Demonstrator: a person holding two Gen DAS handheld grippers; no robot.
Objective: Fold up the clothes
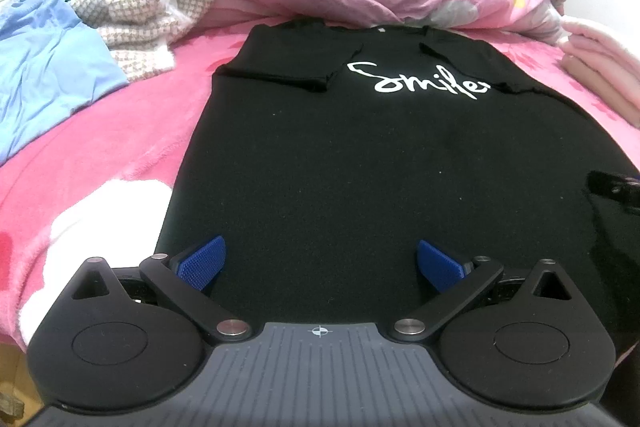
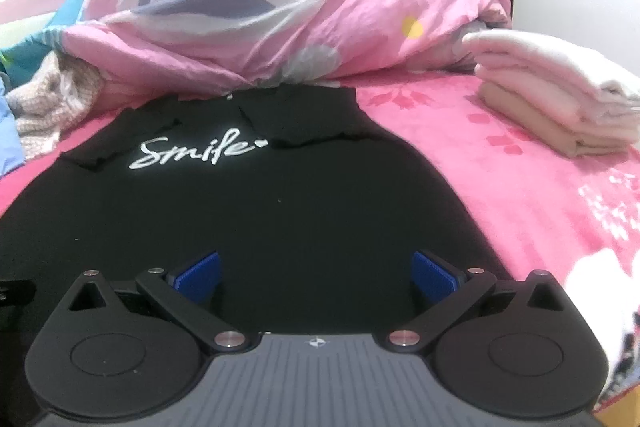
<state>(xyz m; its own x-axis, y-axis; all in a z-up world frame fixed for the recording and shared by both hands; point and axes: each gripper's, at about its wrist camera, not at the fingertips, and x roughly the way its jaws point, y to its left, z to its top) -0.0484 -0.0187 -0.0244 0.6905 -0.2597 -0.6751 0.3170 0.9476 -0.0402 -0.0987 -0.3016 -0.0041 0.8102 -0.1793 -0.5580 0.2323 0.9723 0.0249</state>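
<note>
A black T-shirt (image 1: 340, 155) with white "Smile" lettering (image 1: 420, 81) lies flat on the pink bed, both sleeves folded inward over the chest. My left gripper (image 1: 320, 263) hovers open over the shirt's bottom hem, towards its left side, blue pads wide apart with nothing between them. The right wrist view shows the same shirt (image 2: 260, 211) and its lettering (image 2: 196, 151). My right gripper (image 2: 316, 275) stands open over the hem towards the shirt's right side, holding nothing. The right gripper's black body (image 1: 616, 187) shows at the right edge of the left wrist view.
A heaped pink floral duvet (image 2: 280, 15) lies behind the shirt's collar. A stack of folded pale clothes (image 2: 560, 99) sits on the bed at the right. Unfolded blue (image 1: 44, 59) and checked (image 1: 140, 11) garments lie at the left. Pink blanket (image 2: 500, 179) surrounds the shirt.
</note>
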